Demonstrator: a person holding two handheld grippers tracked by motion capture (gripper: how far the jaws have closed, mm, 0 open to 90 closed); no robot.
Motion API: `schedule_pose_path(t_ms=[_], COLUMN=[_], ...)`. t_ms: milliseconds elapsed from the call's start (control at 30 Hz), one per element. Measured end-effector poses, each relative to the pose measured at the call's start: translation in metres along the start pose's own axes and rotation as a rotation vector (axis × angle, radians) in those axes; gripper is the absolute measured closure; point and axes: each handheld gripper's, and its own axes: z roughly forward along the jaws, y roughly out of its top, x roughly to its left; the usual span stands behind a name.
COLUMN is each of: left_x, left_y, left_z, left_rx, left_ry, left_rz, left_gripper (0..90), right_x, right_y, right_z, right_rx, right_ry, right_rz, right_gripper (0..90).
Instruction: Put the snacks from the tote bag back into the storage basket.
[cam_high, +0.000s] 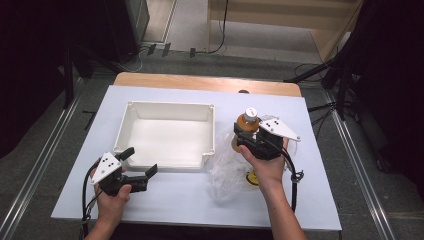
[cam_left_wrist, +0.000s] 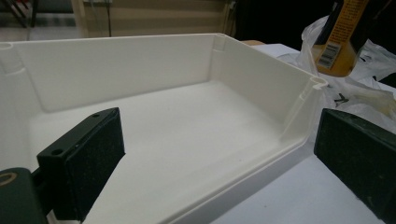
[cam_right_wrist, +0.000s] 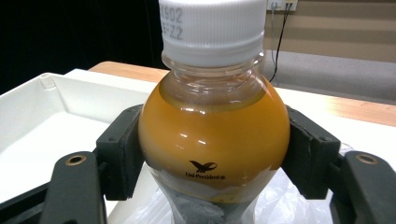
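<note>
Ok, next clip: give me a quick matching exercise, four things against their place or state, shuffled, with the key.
Things:
1. bottle
2. tray
3. left gripper
4. bag

States:
A. white, nothing in it
B. clear, crumpled on the table under the right hand
C. open, at the tray's near edge
D. upright, orange liquid, white cap, clamped by the right gripper

Pairs: 1-D, 2-A, 3-C, 4-B
</note>
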Motion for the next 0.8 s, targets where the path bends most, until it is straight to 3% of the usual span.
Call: schedule_pose_path(t_ms=[200,800], left_x=[0.009,0.012], left_y=[-0.001,-0.002], left_z=[-0.006,-0.006], left_rx=[0.005,0.006], left_ry=[0.0,-0.003], left_rz=[-0.005,-0.022], left_gripper=[2.0,2.0], right_x=[0.003,0.027], right_y=[0.004,0.028], right_z=[0.002,0.012], right_rx=[0.0,-0.028], right_ry=[0.01,0.037], right_rz=[0.002,-0.021], right_gripper=[31.1,31.1])
